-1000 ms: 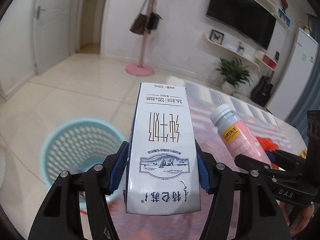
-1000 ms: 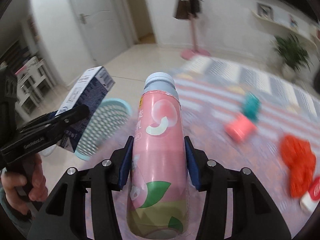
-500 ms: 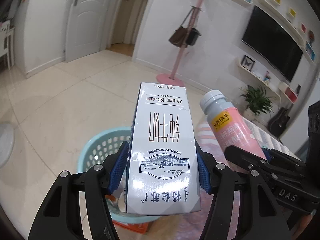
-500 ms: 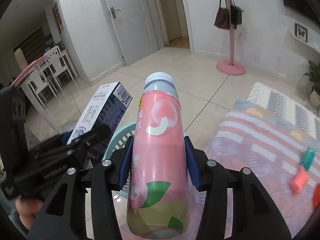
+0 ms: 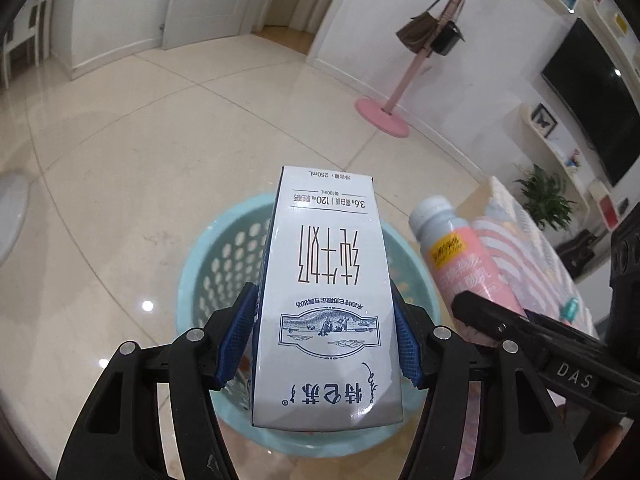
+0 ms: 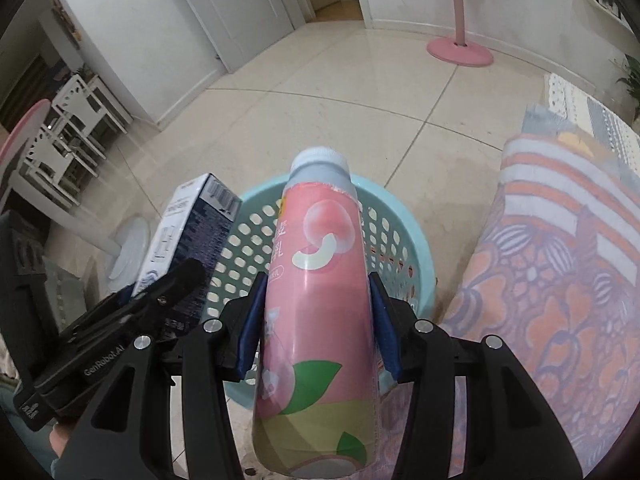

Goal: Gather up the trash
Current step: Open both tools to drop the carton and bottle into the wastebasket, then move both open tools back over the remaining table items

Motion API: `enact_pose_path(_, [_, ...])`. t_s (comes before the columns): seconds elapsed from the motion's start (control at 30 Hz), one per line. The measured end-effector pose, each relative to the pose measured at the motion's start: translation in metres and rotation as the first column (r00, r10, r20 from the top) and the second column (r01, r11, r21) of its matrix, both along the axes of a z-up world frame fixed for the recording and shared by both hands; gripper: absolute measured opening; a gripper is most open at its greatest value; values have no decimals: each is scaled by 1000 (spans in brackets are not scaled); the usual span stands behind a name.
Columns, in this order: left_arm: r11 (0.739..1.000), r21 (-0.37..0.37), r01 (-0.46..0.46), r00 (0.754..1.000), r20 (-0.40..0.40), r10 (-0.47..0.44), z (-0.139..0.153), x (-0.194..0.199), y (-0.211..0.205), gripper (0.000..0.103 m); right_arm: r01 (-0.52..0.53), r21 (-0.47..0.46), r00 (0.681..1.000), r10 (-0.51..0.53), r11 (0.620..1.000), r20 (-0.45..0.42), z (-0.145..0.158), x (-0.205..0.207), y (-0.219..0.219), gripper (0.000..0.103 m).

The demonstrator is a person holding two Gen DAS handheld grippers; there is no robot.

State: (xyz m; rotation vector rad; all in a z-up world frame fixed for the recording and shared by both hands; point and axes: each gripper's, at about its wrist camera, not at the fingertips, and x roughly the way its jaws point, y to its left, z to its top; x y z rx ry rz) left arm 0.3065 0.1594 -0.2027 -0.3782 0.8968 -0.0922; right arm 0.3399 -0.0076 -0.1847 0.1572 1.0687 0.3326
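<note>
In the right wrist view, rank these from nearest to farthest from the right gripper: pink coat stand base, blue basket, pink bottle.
1. pink bottle, clamped in the right gripper
2. blue basket, just below and ahead
3. pink coat stand base, far across the floor, upper right

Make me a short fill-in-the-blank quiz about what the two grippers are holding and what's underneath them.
1. The left gripper is clamped on a white and blue ____ carton.
2. The right gripper grips a pink plastic bottle whose cap is pale ____.
3. Below both items stands a round, perforated ____ plastic basket.
4. The tall pink coat stand has two ____ hanging from it.

Missing words: milk; blue; turquoise; bags
</note>
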Motion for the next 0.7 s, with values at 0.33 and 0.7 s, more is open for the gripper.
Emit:
enact_pose_path(0.33, [1000,-20,4,999,43,-4,0,-5,12,71,-1,40,1000,1,999,1,0,-1,-4,46])
enact_pose_path(0.7, [998,30,64,995,78,-66,11,-9,-12,71,28,76,999,-30,997,29,9,-32,-40,46])
